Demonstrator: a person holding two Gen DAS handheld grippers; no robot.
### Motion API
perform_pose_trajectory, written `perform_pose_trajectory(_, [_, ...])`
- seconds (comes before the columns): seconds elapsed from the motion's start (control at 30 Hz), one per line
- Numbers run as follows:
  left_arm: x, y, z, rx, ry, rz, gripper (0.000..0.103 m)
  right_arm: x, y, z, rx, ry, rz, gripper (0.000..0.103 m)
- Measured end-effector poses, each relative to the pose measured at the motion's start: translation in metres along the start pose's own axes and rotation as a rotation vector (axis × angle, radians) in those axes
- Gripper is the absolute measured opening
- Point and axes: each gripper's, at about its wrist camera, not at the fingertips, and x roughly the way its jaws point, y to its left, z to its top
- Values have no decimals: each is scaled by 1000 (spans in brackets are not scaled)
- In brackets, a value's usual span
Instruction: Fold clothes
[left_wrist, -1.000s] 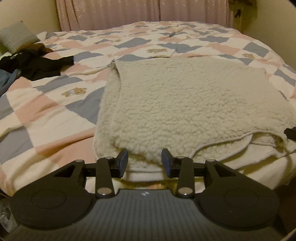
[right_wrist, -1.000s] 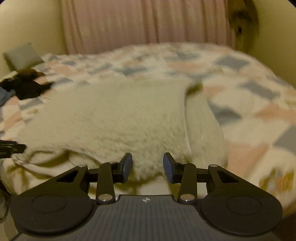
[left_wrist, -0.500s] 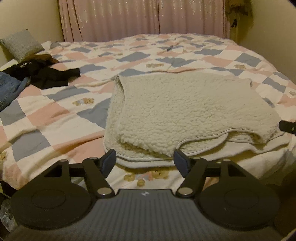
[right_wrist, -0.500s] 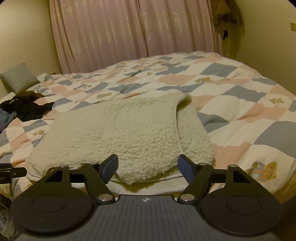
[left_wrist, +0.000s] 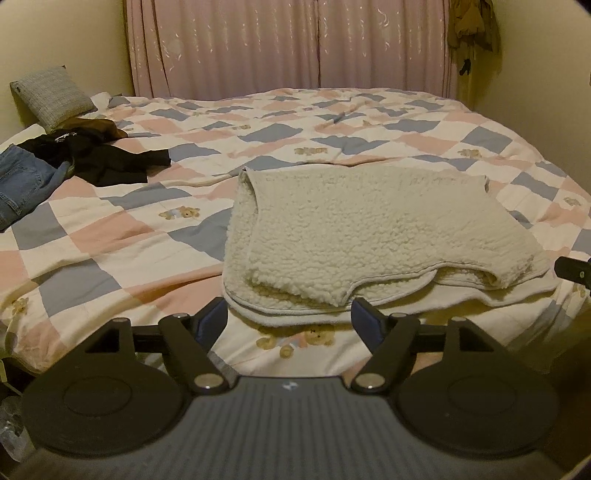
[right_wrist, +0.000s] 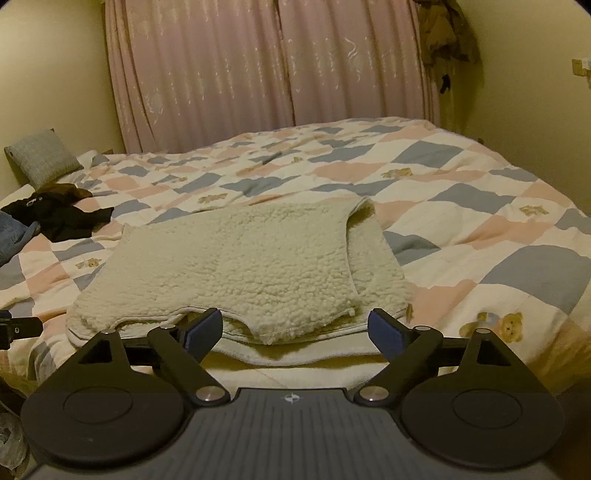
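Pulled back from the fleece garment (left_wrist: 369, 236) and spread wide since a second ago: left gripper (left_wrist: 290, 321) and right gripper (right_wrist: 295, 328), both empty; fleece folded over once, lying at 12 o'clock on the quilted bed (left_wrist: 110, 236); still unfolded at 10 o'clock: black clothing (left_wrist: 99, 158) and jeans (left_wrist: 18, 184); likely next.

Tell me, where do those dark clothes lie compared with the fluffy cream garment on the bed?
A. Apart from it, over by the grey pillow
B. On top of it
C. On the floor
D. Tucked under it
A: the dark clothes lie on the quilt near the grey pillow, well apart from the fluffy cream garment.
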Motion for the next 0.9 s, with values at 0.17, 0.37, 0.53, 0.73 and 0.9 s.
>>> perform_pose_trajectory(0.17, [6, 21, -7, -127, -8, -86, 83, -4, 1, -1, -9, -1, 5, 95])
perform_pose_trajectory(0.37, [50, 73, -27, -504, 36, -258, 83, 15, -7, -7, 11, 61, 0, 96])
perform_pose_trajectory(0.53, [87, 105, -27, -689, 13, -271, 83, 38, -12, -11, 11, 118, -5, 96])
perform_pose_trajectory(0.73, [133, 123, -25, -765, 20, -276, 84, 59, -23, -3, 28, 128, -11, 96])
perform_pose_trajectory(0.9, [150, 121, -25, -767, 3, -311, 89, 72, -37, 10, 90, 71, 3, 87])
